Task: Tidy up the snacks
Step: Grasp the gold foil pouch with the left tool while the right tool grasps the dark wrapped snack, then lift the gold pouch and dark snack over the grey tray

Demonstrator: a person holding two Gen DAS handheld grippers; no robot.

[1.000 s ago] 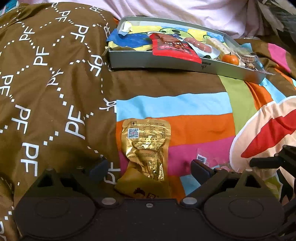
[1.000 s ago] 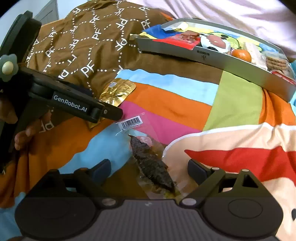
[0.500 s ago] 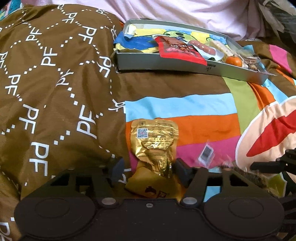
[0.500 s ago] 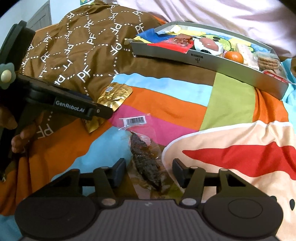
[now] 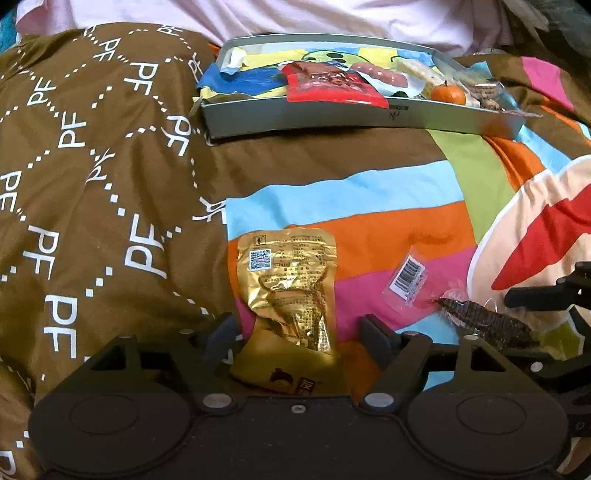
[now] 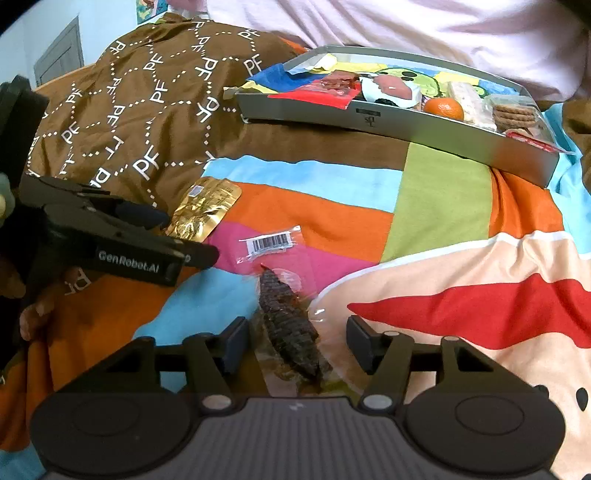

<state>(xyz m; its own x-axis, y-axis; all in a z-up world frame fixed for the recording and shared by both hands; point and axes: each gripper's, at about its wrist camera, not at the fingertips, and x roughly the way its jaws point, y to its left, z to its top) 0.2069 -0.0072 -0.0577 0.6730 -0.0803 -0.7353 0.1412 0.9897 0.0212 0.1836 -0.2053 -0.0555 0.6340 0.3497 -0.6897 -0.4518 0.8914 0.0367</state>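
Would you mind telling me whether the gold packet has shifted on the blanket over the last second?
No. The gold packet lies across the same orange and pink stripes of the blanket; only the camera moved.

Take the tray (image 5: 325,120) as your landmark: it sits on the bedspread (image 5: 110,206) at the far side, with the pillow (image 5: 332,18) behind it. In the tray, a flat snack packet (image 5: 332,86) lies left of the mandarin (image 5: 448,94), and the biscuits (image 6: 515,114) lie right of the mandarin. Nearer to you than the tray, two packets lie on the bedspread: the foil pouch (image 5: 291,295) to the left, the clear-wrapped dried snack (image 5: 480,321) to the right, apart from each other. Your left hand-held gripper (image 5: 299,332) straddles the near end of the foil pouch; your right hand-held gripper (image 6: 297,343) straddles the near end of the clear-wrapped dried snack.
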